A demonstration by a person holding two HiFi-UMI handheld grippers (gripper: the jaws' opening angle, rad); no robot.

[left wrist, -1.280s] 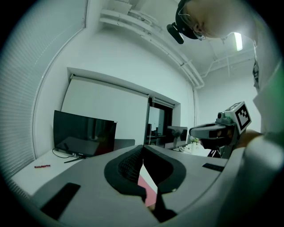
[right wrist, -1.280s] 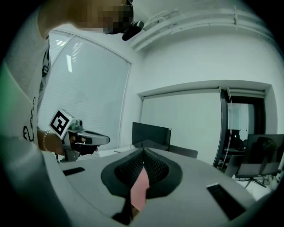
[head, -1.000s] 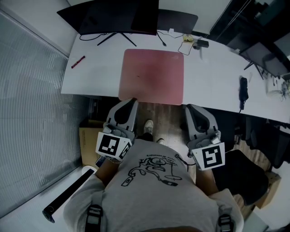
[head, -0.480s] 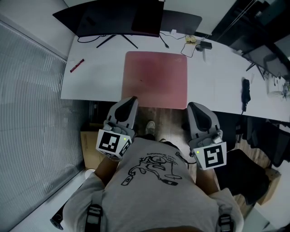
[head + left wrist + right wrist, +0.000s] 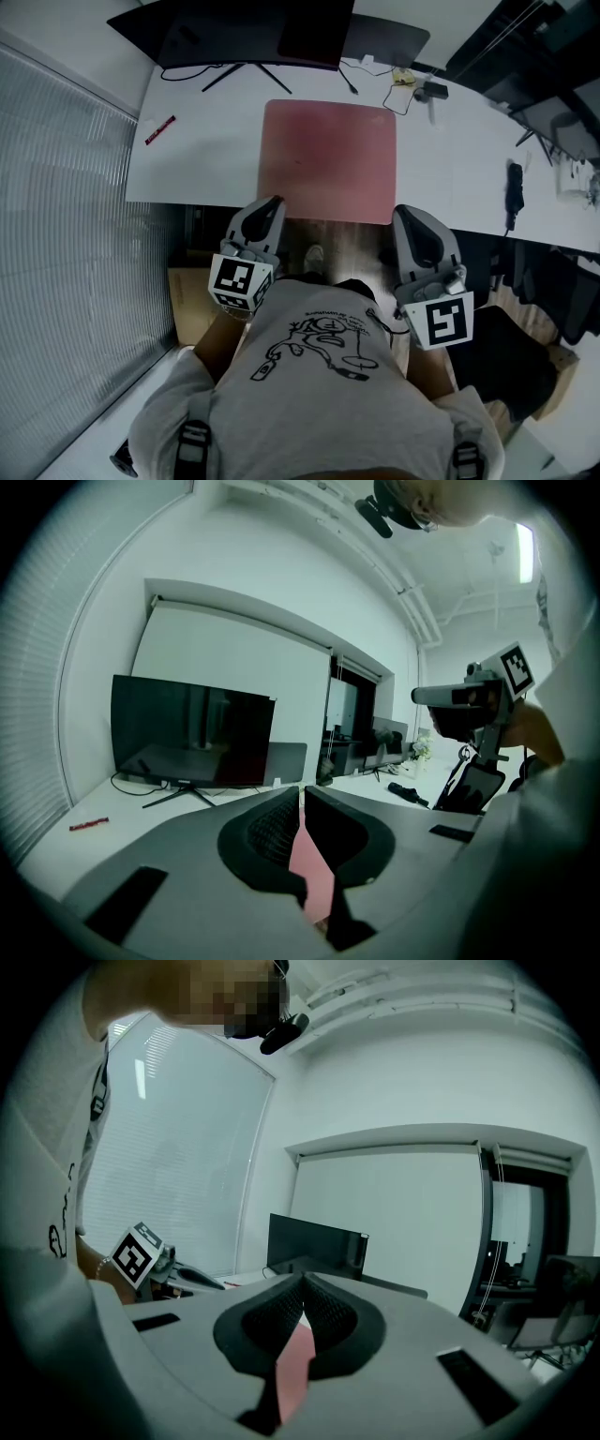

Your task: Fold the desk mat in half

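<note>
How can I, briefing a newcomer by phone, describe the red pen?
Find the long white desk with the dark monitor at its far edge. Left of the pink desk mat, alone on bare desktop, lies the red pen. It is the only slim red thing; the dark gadgets lie right of the mat.

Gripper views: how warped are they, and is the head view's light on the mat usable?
Left gripper view: heavy fisheye, black border, lines bowed; the desk mat is only a pink sliver behind the closed jaws. Right gripper view: same warp, bright blinds at left, mat a sliver. Head view: dim but even, mat sharp, no glare.
</note>
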